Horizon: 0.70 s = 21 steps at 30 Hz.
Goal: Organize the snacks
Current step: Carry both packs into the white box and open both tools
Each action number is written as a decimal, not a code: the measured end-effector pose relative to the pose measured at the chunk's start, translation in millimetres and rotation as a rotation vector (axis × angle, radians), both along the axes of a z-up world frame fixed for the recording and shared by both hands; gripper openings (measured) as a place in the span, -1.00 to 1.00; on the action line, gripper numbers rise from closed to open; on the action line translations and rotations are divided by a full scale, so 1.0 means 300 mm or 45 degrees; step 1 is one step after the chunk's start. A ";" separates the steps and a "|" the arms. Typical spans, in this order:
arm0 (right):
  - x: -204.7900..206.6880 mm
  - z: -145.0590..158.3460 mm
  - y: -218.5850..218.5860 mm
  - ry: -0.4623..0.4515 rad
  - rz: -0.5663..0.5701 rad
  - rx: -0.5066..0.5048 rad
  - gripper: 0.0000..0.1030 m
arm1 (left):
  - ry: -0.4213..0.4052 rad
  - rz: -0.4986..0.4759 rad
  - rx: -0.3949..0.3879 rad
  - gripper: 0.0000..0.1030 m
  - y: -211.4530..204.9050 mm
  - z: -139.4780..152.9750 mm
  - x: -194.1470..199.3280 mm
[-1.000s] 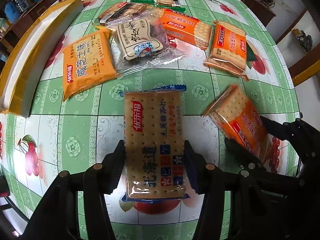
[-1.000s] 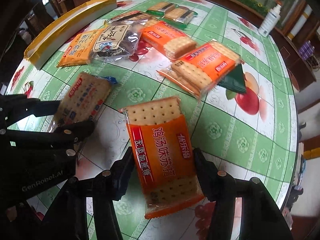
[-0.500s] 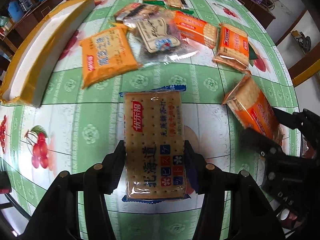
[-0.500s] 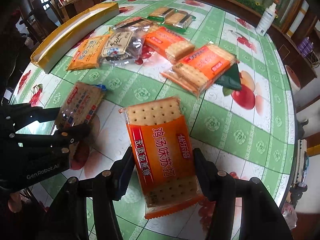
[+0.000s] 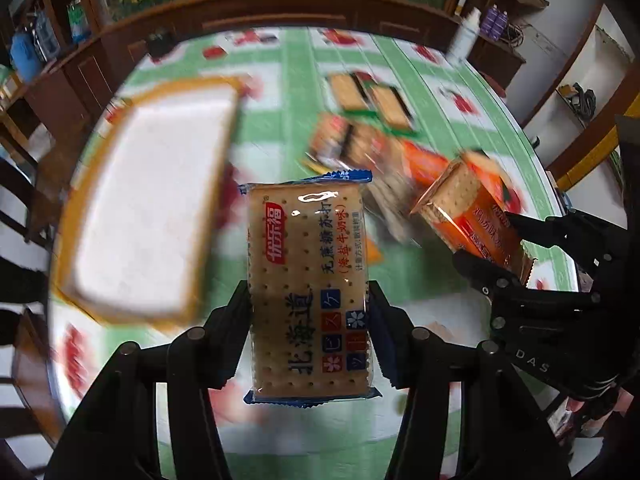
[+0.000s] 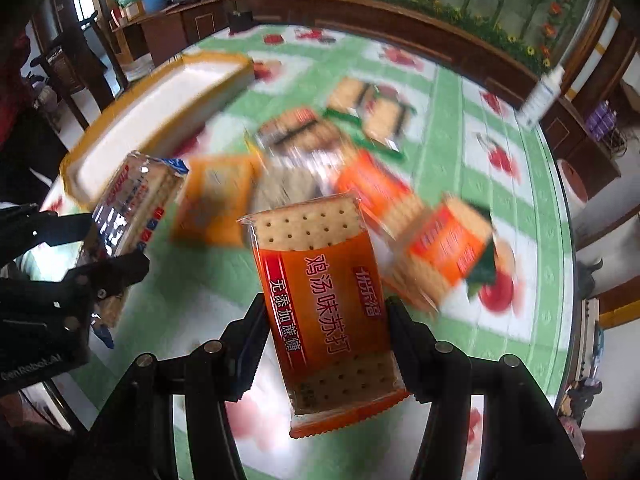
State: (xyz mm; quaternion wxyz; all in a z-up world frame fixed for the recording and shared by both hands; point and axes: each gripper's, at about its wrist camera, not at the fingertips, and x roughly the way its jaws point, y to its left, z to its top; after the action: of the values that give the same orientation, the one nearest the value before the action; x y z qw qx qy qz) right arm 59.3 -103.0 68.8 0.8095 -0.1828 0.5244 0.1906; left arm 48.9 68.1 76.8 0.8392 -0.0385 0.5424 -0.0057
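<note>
My left gripper (image 5: 310, 312) is shut on a blue-edged cracker pack (image 5: 308, 280), held above the table. My right gripper (image 6: 326, 320) is shut on an orange cracker pack (image 6: 324, 304), also lifted. In the left wrist view the right gripper (image 5: 500, 240) shows at the right with the orange cracker pack (image 5: 468, 208). In the right wrist view the left gripper (image 6: 104, 248) shows at the left with the blue-edged cracker pack (image 6: 136, 196). A white box with a yellow rim (image 5: 148, 208) lies to the left, seen too as the white box (image 6: 160, 112). Several more snack packs (image 6: 304, 140) lie blurred mid-table.
The round table has a green and white fruit-print cloth (image 6: 460, 128). A white spray bottle (image 6: 544, 92) stands at its far right edge. Dark wooden cabinets (image 5: 280, 12) run behind the table, and a chair (image 6: 80, 60) stands at the far left.
Both grippers have risen with their packs and moved toward the white box, which now looks nearer and larger. The loose packs have slipped back in view. Neither grip changed.
</note>
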 end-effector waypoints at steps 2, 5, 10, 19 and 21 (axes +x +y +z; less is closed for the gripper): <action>0.032 0.025 0.091 -0.018 0.010 0.009 0.14 | -0.014 0.009 0.016 0.03 0.069 0.022 0.042; 0.083 0.049 0.218 -0.033 0.016 0.031 0.14 | -0.028 0.032 0.049 0.04 0.187 0.042 0.103; 0.188 0.075 0.428 -0.038 0.007 0.099 0.14 | -0.042 0.099 0.104 0.04 0.357 0.047 0.208; 0.386 0.020 0.698 0.040 -0.093 0.255 0.14 | 0.002 0.165 0.192 0.04 0.580 -0.022 0.388; 0.419 -0.001 0.738 0.056 -0.119 0.269 0.14 | 0.014 0.158 0.170 0.04 0.620 -0.039 0.414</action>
State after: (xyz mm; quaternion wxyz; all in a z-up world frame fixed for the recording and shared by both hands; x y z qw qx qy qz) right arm 185.0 118.3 68.4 0.8206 -0.0674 0.5270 0.2108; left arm 173.1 254.3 65.0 0.8357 -0.0160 0.5427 0.0829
